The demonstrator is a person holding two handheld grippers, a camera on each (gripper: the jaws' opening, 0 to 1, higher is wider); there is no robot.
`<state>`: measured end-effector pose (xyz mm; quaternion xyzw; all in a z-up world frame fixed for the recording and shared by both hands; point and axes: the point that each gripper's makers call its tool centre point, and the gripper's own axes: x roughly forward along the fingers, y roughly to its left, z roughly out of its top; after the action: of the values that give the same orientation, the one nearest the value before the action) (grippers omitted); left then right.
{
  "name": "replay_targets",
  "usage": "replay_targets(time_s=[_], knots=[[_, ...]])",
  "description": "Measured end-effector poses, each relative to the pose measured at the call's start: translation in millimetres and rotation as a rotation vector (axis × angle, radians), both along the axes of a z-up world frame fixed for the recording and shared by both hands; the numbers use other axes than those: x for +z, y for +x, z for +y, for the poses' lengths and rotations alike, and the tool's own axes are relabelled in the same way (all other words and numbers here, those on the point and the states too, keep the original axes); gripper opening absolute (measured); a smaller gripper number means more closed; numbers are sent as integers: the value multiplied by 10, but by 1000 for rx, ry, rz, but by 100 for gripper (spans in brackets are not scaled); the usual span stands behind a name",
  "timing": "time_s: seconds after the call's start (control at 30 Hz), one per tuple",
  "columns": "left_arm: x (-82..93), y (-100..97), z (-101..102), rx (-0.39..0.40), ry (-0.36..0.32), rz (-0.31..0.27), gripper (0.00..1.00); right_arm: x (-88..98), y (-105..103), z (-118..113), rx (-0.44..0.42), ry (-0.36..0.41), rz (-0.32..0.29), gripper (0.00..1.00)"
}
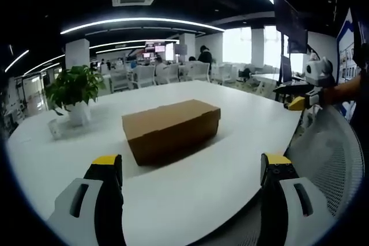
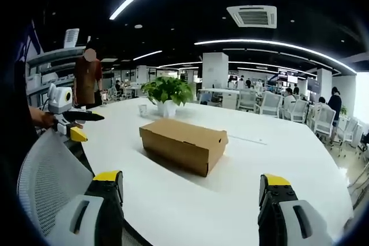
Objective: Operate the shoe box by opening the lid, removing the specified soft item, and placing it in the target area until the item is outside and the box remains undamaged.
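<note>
A closed brown cardboard shoe box [image 1: 171, 129] lies on the white table [image 1: 230, 159], lid down. My left gripper [image 1: 191, 162] stands open a short way in front of it, nothing between its yellow-tipped jaws. My right gripper [image 2: 191, 178] is also open and faces the same box [image 2: 183, 144] from another side, clear of it. In the left gripper view the right gripper [image 1: 302, 99] is held up past the table's right edge. At the left of the right gripper view, the left gripper [image 2: 83, 126] hangs above a chair. The soft item is hidden inside the box.
A potted plant [image 1: 72, 90] in a white pot stands on the table beyond the box, with a small white cup [image 2: 142, 109] beside it. White mesh chair backs [image 1: 328, 154] [image 2: 52, 182] sit at the table's near edge. A person [image 2: 87, 82] stands far off.
</note>
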<state>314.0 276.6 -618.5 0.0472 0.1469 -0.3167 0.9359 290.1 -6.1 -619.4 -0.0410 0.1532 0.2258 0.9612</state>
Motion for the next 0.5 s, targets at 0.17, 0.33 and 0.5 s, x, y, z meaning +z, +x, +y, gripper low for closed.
replay_targets(time_s=[0.17, 0.33, 0.5], knots=[[-2, 46, 16, -6, 3, 5, 99, 22, 43, 7, 12, -4, -1, 98], [-13, 108, 37, -8, 9, 5, 99, 17, 93, 3, 28, -8, 4, 97], [-45, 177, 70, -3, 8, 11, 99, 10, 161, 6, 41, -16, 7, 96]])
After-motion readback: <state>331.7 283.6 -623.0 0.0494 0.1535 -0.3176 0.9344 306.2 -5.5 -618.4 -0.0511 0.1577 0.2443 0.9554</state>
